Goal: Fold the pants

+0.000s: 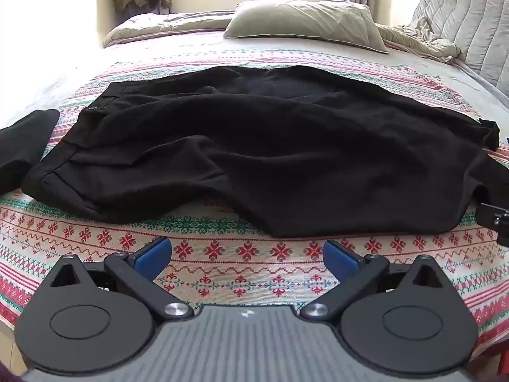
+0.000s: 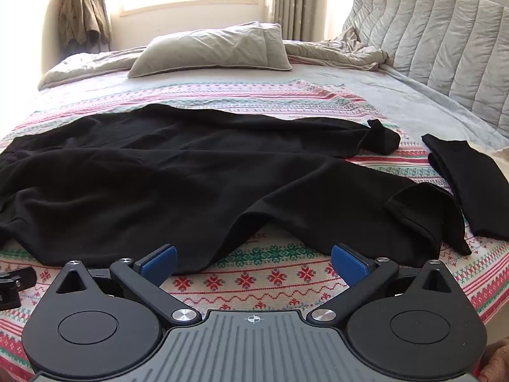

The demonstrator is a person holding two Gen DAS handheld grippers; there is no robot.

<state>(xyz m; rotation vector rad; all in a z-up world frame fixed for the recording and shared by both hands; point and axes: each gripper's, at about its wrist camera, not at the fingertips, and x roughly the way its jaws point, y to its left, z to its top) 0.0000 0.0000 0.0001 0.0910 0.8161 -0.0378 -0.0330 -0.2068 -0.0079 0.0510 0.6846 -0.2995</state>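
The pants (image 1: 254,149) lie spread sideways on the blanket (image 1: 248,273), at twelve o'clock from both grippers, left (image 1: 247,251) and right (image 2: 253,259), each spread wide and empty, seemingly ready to take the near edge

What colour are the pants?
Black pants; they show best in the right wrist view.

In the left wrist view, a dark cloth (image 1: 22,143) is cut off by the left edge, and the right gripper (image 1: 496,222) shows only as a sliver at the right edge. In the right wrist view, the pants (image 2: 165,184) run past the left edge, waistband unseen.
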